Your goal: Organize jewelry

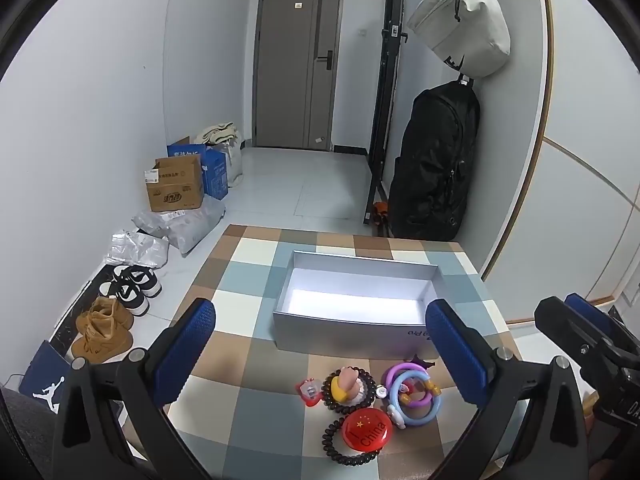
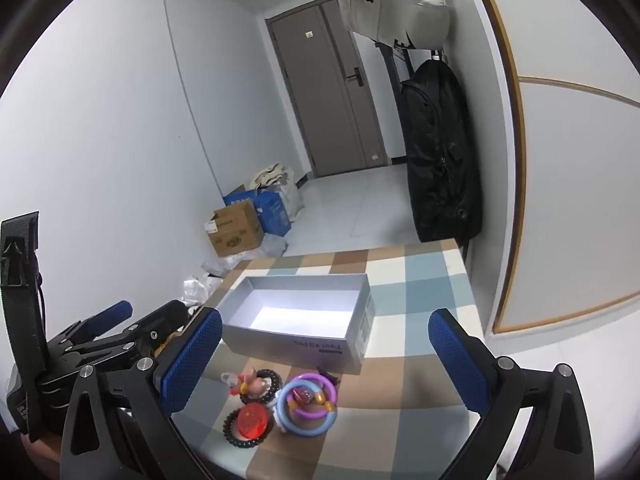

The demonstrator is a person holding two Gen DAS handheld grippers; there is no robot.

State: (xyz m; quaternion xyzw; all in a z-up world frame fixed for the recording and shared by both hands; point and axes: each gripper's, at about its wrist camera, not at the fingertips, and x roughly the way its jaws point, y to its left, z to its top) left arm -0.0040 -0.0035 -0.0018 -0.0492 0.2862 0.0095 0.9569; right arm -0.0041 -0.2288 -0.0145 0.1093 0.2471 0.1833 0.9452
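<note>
A small heap of jewelry lies on the checked tablecloth (image 1: 260, 420) near its front edge: a red round badge (image 1: 368, 432) inside a black coil hair tie (image 1: 340, 454), a dark bead bracelet (image 1: 330, 386) around a small figurine, and purple and blue rings (image 1: 414, 396). Just behind the heap stands an open silver box (image 1: 344, 332), nothing inside it. My left gripper (image 1: 322, 356) hovers open above the heap. In the right wrist view my right gripper (image 2: 324, 360) is open too, over the rings (image 2: 308, 404), badge (image 2: 252, 420) and box (image 2: 288, 350). Neither gripper holds anything.
Left of the table, shoes (image 1: 120, 304), plastic bags and cardboard boxes (image 1: 176, 188) sit on the floor. A black backpack (image 1: 436, 168) and a grey bag (image 1: 464, 24) hang at the back right, with a door (image 1: 298, 60) behind. The wall runs close along the table's right side.
</note>
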